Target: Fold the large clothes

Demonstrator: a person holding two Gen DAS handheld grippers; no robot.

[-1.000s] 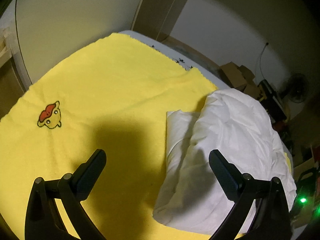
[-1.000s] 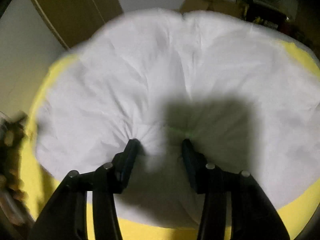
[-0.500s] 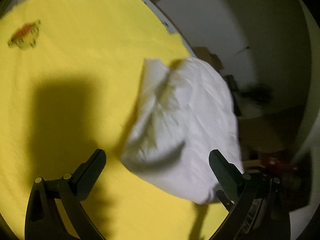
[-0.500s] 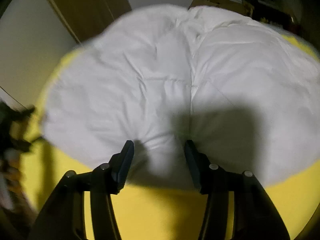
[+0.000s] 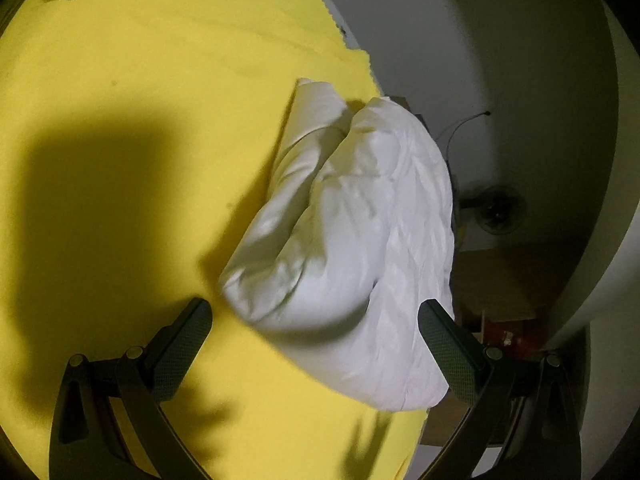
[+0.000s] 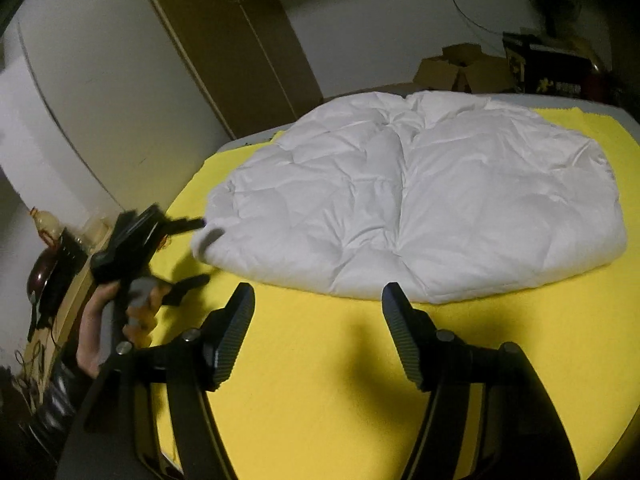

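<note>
The right hand-held gripper [image 6: 318, 310] has let go of the white padded garment [image 6: 420, 204] and drawn back from it; a second ago its pads pinched a bunch of the fabric, and now only yellow cloth lies between them. Its jaws are opening, nothing held. The garment is a puffy, quilted piece with stitched panels and soft creases, folded into a thick rounded bundle lying on a fuzzy yellow blanket [image 6: 360, 400] that covers the counter, near its far edge. In the left wrist view the bundle [image 5: 352, 240] shows two rolled layers, one tucked under the other. The left hand-held gripper [image 5: 316, 314] stands wide open, its textured black pads straddling the bundle's near end without pressing it. A hand [image 6: 120, 320] grips its handle.
</note>
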